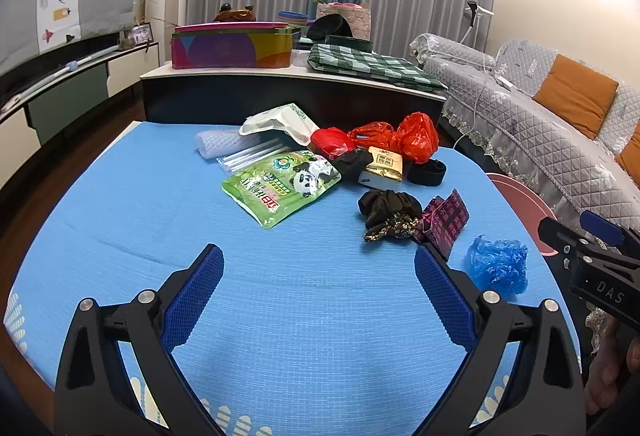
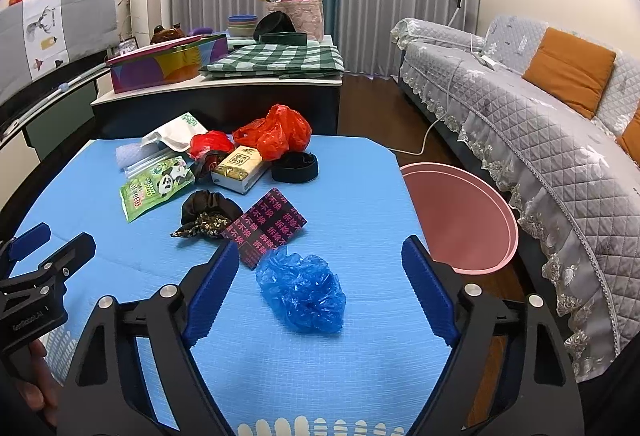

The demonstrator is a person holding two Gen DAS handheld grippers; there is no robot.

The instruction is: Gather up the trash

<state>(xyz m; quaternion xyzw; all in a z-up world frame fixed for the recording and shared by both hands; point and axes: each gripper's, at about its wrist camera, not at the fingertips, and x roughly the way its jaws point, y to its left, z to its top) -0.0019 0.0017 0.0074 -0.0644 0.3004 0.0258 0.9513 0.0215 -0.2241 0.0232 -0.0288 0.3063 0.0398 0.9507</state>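
I hold the right gripper (image 2: 316, 276), jaws apart and gripping nothing, astride the crumpled blue plastic bag (image 2: 302, 290) on the blue mat (image 2: 360, 196), near the pink bin (image 2: 460, 220), while the left gripper (image 1: 320, 284) waits open and empty.

The round pink plastic basin (image 1: 520, 192) shows only a sliver behind the blue-matted desk (image 1: 280, 296) in the left wrist view. A crumpled red plastic bag (image 2: 210, 144) partly hides the dark bundle (image 2: 206, 165) beneath it, which cannot be identified.
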